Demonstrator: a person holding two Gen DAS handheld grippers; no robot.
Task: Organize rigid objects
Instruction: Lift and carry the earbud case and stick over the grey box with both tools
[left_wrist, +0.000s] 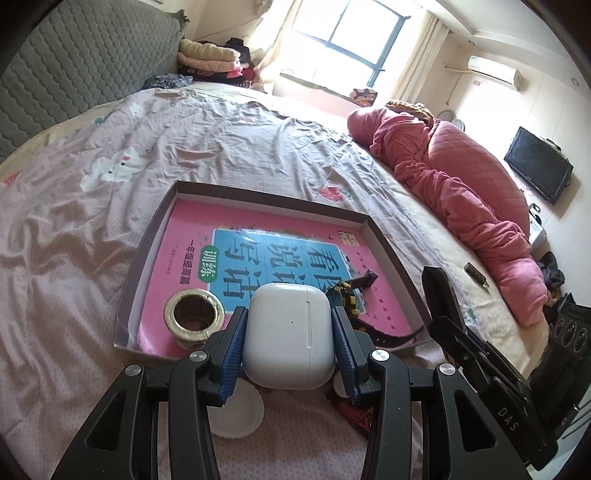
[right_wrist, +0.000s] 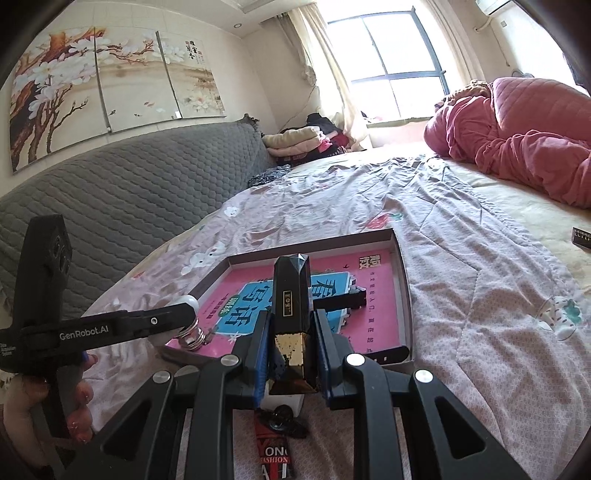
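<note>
Slippage is the risk: a smooth white earbud case (left_wrist: 289, 334) is clamped in the left hand-held gripper (left_wrist: 290, 332), a black-and-gold faceted bottle (right_wrist: 291, 325) in the right hand-held gripper (right_wrist: 291, 332), above the shallow box (left_wrist: 146, 254)'s near edge on the bed.

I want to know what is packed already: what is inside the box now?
The box holds a pink book, a metal ring and a watch, partly hidden by the white case. Anything under the book is covered.

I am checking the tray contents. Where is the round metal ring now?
In the left wrist view, the metal ring stands in the near left corner of the shallow box, on the pink book, just left of the white earbud case.
</note>
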